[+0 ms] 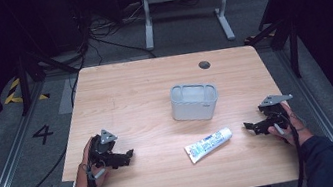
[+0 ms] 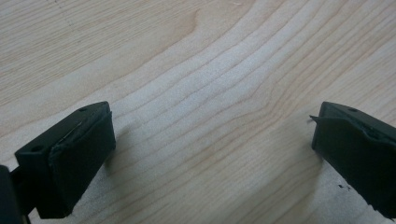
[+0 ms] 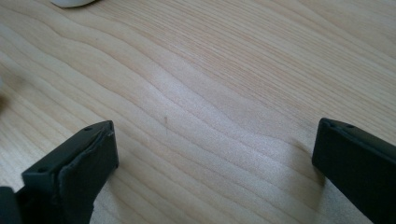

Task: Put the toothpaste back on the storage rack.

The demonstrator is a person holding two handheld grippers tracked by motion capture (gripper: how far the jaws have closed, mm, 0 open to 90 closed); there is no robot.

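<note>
A white tube with blue print [image 1: 208, 144] lies on the wooden table [image 1: 133, 86] in front of a pale grey rectangular container [image 1: 194, 101]. My left gripper [image 1: 129, 155] rests on the table at the front left, jaws wide apart over bare wood [image 2: 212, 135]. My right gripper [image 1: 249, 126] rests at the front right, a short way right of the tube's cap end, also open [image 3: 215, 149]. A white rounded edge [image 3: 70, 2] peeks in at the top left of the right gripper view; I cannot tell what it is. Nothing lies between either pair of fingers.
A dark round hole [image 1: 204, 64] sits near the table's far edge. Beyond the table stand a white frame [image 1: 182, 0] and cables on the grey floor. A floor marking "4" [image 1: 42, 134] lies to the left.
</note>
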